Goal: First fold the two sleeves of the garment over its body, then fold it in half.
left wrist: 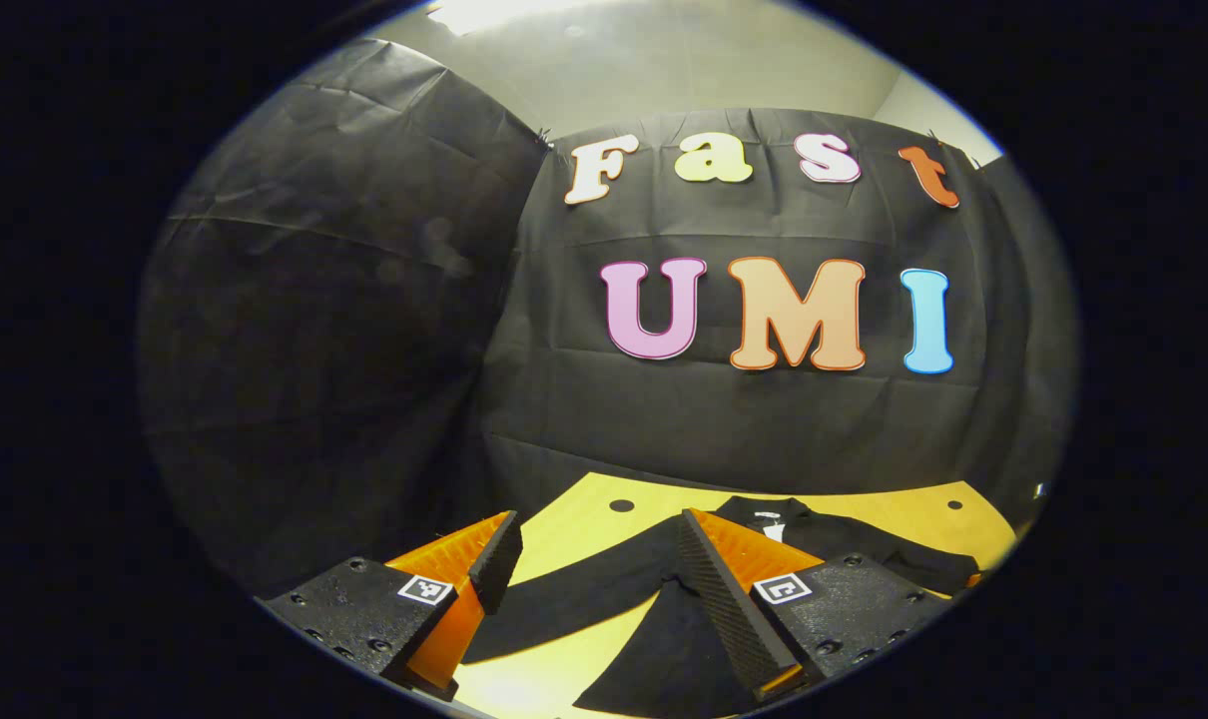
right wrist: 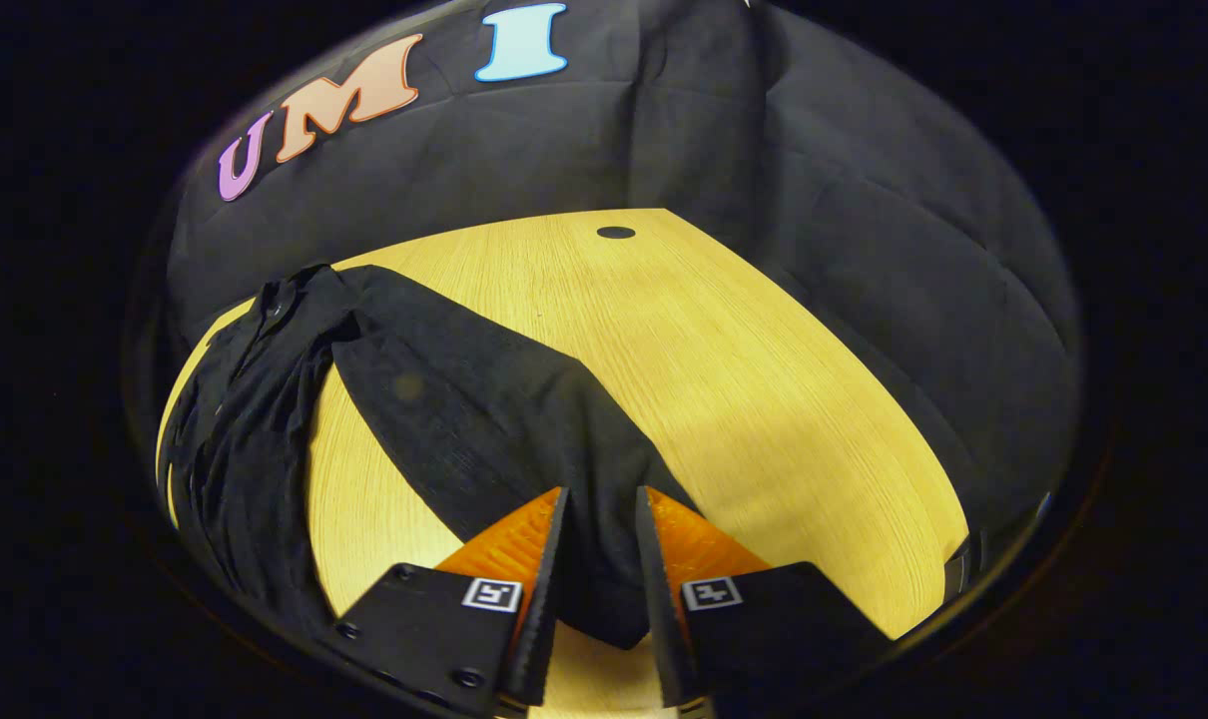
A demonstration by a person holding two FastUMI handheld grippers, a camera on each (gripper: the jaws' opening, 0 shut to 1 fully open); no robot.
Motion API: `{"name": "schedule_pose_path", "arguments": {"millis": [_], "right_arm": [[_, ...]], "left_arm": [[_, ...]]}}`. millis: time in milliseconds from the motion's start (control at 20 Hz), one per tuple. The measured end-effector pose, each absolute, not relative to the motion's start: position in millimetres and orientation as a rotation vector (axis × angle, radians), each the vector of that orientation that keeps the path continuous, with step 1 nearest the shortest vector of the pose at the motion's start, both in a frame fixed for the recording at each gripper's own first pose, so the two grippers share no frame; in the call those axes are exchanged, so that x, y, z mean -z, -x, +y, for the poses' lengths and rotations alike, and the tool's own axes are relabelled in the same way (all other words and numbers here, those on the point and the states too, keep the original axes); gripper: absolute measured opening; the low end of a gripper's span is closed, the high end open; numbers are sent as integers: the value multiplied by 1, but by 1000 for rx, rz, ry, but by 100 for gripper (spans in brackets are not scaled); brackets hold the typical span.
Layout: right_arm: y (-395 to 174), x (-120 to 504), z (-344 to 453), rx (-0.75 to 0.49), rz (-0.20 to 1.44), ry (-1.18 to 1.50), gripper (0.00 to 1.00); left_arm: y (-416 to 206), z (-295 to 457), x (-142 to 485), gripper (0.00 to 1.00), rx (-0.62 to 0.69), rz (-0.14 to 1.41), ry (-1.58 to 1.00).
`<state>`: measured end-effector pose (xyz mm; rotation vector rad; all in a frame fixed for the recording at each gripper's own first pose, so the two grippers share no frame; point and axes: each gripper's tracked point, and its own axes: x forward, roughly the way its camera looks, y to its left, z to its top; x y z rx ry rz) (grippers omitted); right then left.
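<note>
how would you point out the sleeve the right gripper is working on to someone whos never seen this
Start at the wooden table in front of the black cloth wall. A black garment lies along its left side in the right gripper view. The sleeve is the long flat band running from its collar end diagonally down between the fingers of the right gripper, smooth where the body beside it is rumpled.

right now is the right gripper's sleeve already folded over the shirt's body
No, in the right gripper view the sleeve lies stretched out on the table, away from the body, with the right gripper at its cuff.
</note>
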<state>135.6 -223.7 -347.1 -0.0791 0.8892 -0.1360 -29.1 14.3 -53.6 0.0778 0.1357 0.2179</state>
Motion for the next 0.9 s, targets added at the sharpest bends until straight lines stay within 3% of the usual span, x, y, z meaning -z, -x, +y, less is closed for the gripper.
{"name": "schedule_pose_path", "arguments": {"millis": [200, 600, 900], "right_arm": [[-136, 347, -219, 123, 876, 172, 11], [-133, 348, -214, 132, 892, -10, 6], [-133, 347, -214, 161, 916, 26, 3]], "left_arm": [[28, 14, 60, 94, -201, 149, -57], [24, 15, 55, 92, -178, 135, -89], [28, 22, 54, 92, -170, 134, -107]]}}
